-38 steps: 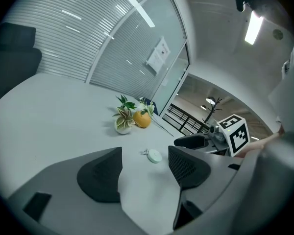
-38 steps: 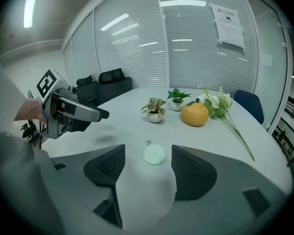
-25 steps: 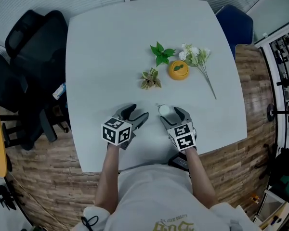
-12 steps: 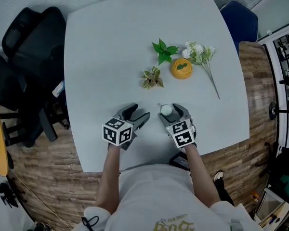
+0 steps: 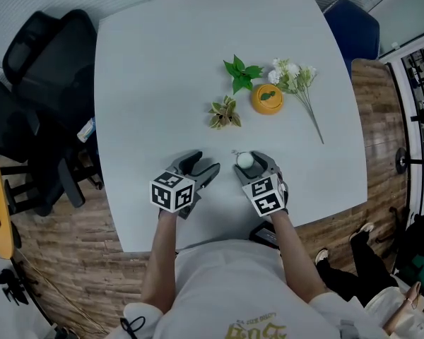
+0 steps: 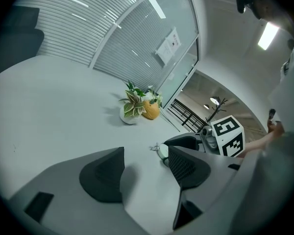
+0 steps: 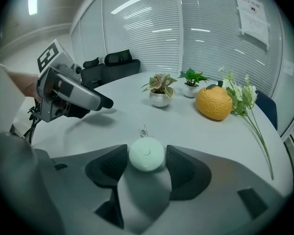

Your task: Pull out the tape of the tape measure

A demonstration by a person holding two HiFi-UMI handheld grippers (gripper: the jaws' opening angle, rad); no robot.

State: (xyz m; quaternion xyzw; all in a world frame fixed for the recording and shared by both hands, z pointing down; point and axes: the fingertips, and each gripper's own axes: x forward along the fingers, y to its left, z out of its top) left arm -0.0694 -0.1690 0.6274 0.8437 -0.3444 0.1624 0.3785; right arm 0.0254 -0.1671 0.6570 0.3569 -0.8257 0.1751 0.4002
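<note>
While right hand-held gripper [image 5: 250,163] closes around tape measure [image 7: 146,154], left hand-held gripper [image 5: 204,163] open, empty.

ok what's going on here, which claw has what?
A person works two handheld grippers over a white table. The right claw is closing around the small round tape measure, which sits between its pads; a firm grip isn't evident yet. The tape's end tab pokes out in front, not yet pulled. The left claw is open and empty, just to the left.
</note>
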